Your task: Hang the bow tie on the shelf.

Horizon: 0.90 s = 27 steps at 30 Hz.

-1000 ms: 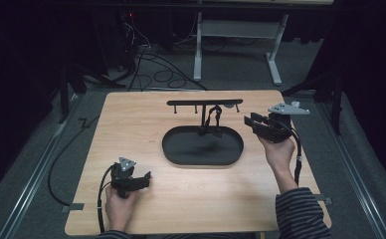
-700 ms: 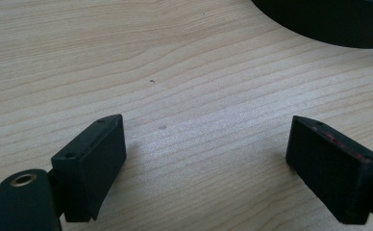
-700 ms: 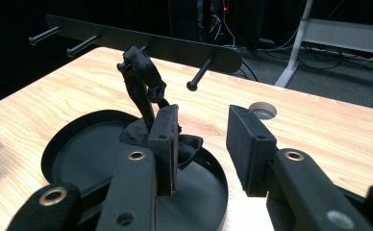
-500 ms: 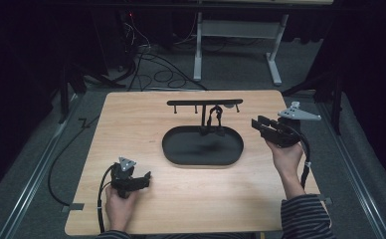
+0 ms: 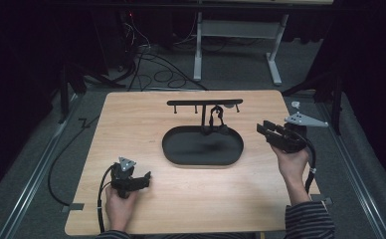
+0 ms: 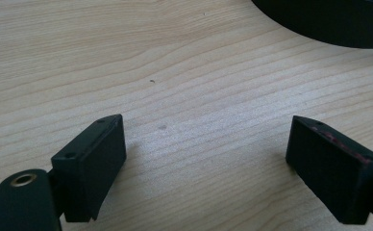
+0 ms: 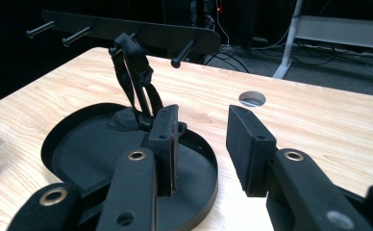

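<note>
- Left gripper point(image 5: 144, 178) rests low on the worktop point(image 5: 131, 124), jaws wide apart, empty.
- Right gripper point(image 5: 262, 128) hovers beside the tray point(image 5: 181, 155), jaws parted, empty.
- A strap point(image 7: 134, 72) hangs from the rack point(image 5: 204, 102) into the tray.

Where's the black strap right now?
In the high view the black strap hangs from a peg of the rack, just right of its post, its lower end resting in the oval tray.
</note>
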Tool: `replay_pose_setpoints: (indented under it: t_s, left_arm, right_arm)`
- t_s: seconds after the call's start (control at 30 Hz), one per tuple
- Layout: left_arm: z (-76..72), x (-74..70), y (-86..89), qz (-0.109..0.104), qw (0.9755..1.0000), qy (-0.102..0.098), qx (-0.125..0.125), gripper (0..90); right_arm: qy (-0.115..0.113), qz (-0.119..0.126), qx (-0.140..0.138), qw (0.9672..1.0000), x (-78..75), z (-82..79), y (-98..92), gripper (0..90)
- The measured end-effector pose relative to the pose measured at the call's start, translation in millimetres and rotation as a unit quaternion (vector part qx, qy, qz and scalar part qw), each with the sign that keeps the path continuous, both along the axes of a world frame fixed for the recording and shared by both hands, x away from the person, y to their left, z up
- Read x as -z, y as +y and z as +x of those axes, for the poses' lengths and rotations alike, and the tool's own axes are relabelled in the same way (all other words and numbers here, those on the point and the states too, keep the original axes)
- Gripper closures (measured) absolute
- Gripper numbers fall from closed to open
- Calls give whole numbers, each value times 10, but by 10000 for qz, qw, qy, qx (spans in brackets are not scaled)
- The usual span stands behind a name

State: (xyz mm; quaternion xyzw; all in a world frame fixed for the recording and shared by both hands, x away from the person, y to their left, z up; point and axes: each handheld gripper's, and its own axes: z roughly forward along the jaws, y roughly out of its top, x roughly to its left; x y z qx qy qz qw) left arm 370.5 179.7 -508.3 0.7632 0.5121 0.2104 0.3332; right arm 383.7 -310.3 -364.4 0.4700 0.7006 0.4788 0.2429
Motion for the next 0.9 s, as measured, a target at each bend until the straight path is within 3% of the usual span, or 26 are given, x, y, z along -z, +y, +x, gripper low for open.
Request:
replay_pose_setpoints:
  t_s: [0.9]
  left_arm:
    - [0, 0, 0, 0, 10000, 0, -2, 142]
  right_arm:
    - [-23, 147, 100, 9998, 164, -298, -168, 664]
